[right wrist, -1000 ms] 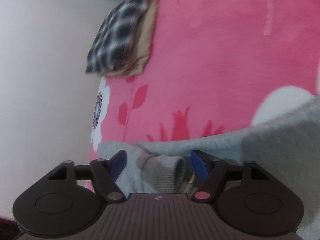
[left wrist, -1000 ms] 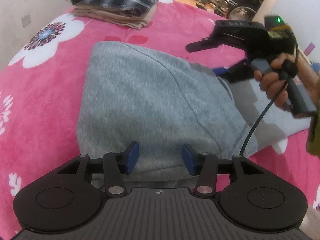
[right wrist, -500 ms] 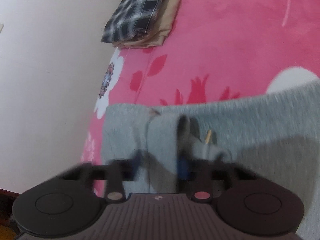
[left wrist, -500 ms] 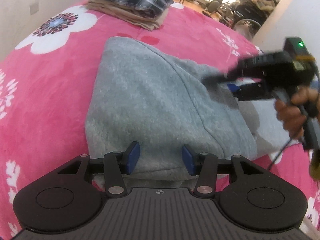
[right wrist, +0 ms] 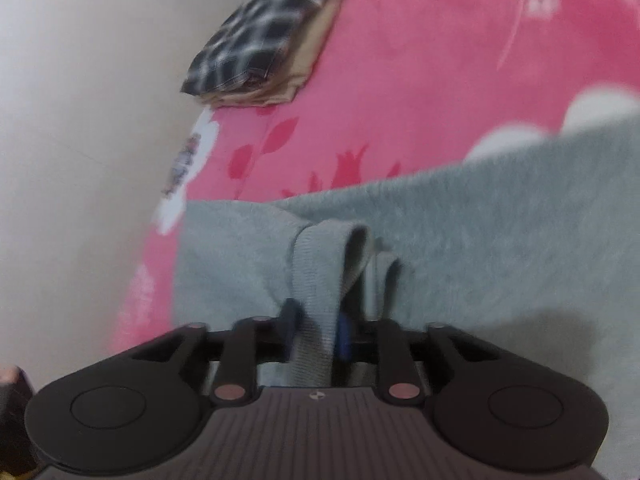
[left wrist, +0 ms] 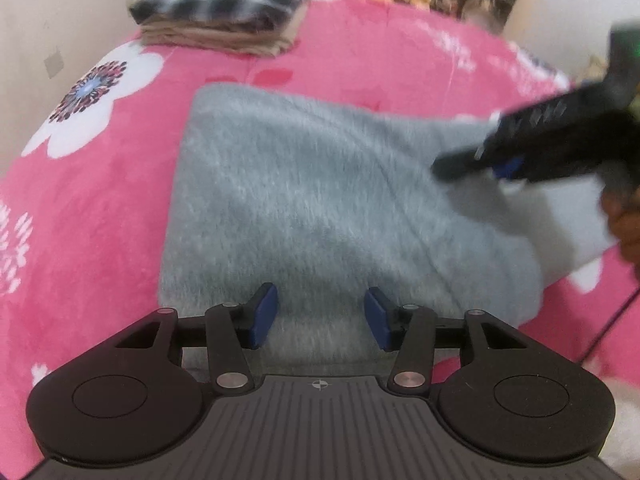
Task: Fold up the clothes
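Observation:
A grey fleece sweatshirt point(left wrist: 320, 200) lies partly folded on the pink flowered blanket point(left wrist: 100, 220). My left gripper point(left wrist: 320, 316) hovers open over its near edge, with fabric below the blue pads and nothing pinched. In the right wrist view the sweatshirt point(right wrist: 480, 240) shows its ribbed cuff point(right wrist: 316, 264) standing up between the pads of my right gripper point(right wrist: 318, 324). Those jaws are opening, but the pads still press on the cuff. From the left wrist view the right gripper point(left wrist: 500, 164) is a blur above the garment's right side.
A stack of folded clothes point(left wrist: 224, 12), plaid on top of beige, sits at the far end of the bed point(right wrist: 260, 52). A pale wall point(right wrist: 80, 120) runs along the left side. A hand point(left wrist: 624, 224) holds the right gripper's handle.
The right gripper went from open over the bunched sleeve to closed on the cuff, which now stands raised. In the left wrist view it swung right across the sweatshirt. The left gripper stayed open.

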